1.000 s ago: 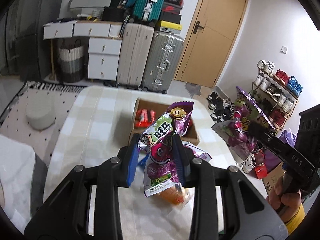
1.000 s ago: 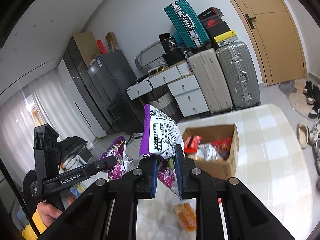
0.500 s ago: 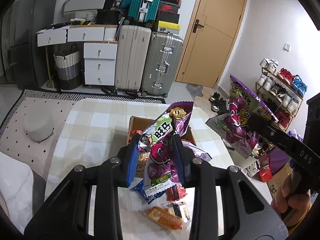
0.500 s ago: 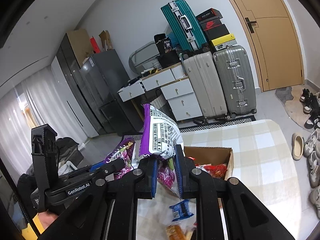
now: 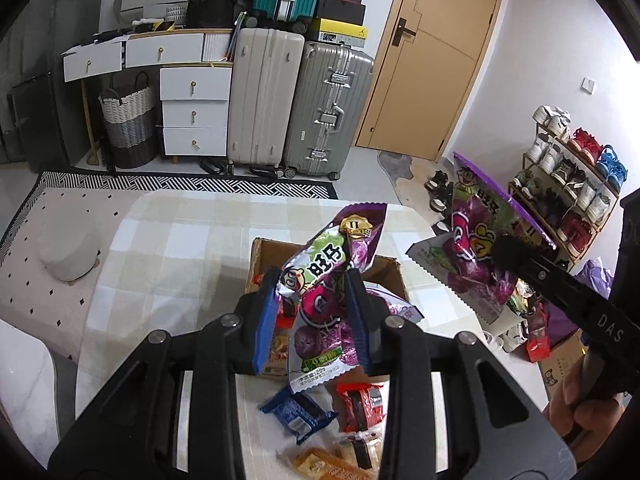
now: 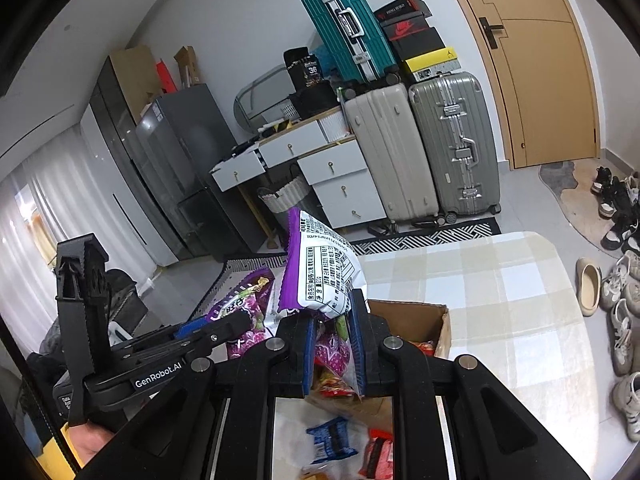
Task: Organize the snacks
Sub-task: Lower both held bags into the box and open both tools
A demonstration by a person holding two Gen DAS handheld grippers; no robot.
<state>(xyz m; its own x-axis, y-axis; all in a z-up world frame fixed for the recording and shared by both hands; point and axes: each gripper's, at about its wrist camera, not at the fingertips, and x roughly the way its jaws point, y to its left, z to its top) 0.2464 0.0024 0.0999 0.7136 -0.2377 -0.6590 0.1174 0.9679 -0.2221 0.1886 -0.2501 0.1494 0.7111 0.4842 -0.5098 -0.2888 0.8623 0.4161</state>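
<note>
Holding one purple bag (image 5: 320,304) in my left tongs (image 5: 312,316) and another purple bag (image 6: 324,276) in my right tongs (image 6: 334,344), both clamped, I judge the box (image 5: 394,276) partly filled, with small packets (image 5: 298,410) left on the table (image 5: 168,248).

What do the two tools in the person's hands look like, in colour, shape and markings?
Both are black plastic tools with round silver bolts on angular arms and two blue-padded fingers. The left tool shows white "GenRobot.AI" lettering on its side in the right wrist view; the right tool shows "DAS" in the left wrist view. A yellow cuff shows at the left hand.

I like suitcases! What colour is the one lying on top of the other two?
Teal suitcase with silver trim, clearest in the right wrist view.
</note>
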